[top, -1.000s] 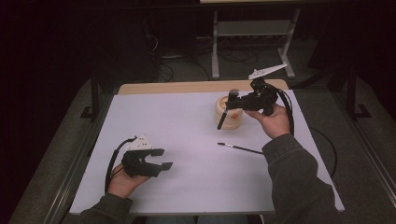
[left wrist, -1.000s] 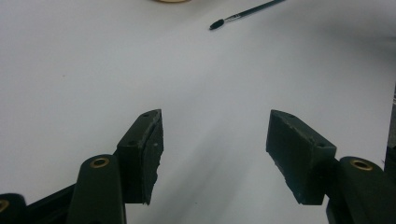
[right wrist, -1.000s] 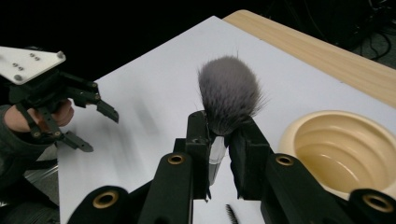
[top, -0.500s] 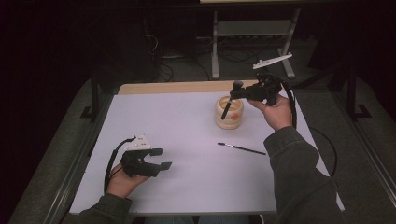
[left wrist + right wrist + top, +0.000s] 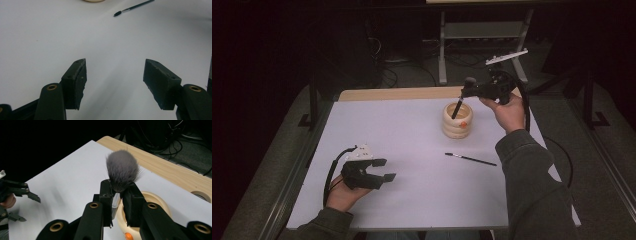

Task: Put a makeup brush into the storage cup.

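The right tongs [image 5: 117, 195] clamp a fluffy brush [image 5: 122, 171], its handle dipping into the cup [image 5: 457, 121] on the counter [image 5: 412, 135]; the left tongs [image 5: 115, 82] rest wide and empty, well apart from a thin brush [image 5: 470, 159]

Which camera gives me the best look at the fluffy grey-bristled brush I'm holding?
The right gripper view: the fluffy grey-bristled brush stands close up, clamped between the jaws. The high view shows it small and dark, handle dipping into the cream holder.
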A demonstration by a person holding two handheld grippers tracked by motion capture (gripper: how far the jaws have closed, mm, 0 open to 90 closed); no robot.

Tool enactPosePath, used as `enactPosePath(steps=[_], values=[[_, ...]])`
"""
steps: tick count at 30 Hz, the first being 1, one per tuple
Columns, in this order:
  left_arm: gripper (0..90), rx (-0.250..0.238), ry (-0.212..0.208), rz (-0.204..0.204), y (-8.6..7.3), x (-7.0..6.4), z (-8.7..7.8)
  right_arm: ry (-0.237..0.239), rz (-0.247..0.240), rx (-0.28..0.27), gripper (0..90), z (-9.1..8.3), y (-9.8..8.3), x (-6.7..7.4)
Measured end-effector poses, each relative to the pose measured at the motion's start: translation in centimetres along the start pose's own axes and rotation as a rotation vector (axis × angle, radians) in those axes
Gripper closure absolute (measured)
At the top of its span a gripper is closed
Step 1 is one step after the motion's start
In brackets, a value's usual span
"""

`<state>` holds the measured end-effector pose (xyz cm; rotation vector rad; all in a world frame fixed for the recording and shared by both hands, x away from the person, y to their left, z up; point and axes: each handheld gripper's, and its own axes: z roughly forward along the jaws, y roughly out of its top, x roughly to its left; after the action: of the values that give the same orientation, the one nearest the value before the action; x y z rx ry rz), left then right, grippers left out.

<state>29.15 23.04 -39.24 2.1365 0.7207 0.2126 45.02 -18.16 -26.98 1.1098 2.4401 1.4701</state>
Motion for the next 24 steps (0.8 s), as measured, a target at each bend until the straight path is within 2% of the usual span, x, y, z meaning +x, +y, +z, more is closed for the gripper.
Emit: enactPosePath(steps=[3, 12, 16, 19, 24], values=[[35.0, -0.010, -0.004, -0.011, 0.0, 0.0, 0.0, -0.012, 0.016, 0.001, 77.4, 0.1, 0.1, -0.3], [34.0, -0.001, -0.003, -0.017, 0.0, 0.1, 0.0, -0.060, 0.043, -0.007, 77.4, 0.4, 0.3, -1.5], [33.9, -0.005, -0.003, -0.007, 0.0, 0.0, 0.0, -0.078, 0.058, -0.006, 77.4, 0.6, 0.2, -1.9], [33.7, -0.008, -0.003, -0.021, -0.1, 0.1, 0.0, -0.088, 0.062, -0.006, 77.4, 0.8, 0.1, -2.1], [33.4, -0.006, 0.001, -0.011, -0.1, 0.2, -0.1, -0.107, 0.075, 0.002, 77.4, 1.2, -0.1, -2.4]])
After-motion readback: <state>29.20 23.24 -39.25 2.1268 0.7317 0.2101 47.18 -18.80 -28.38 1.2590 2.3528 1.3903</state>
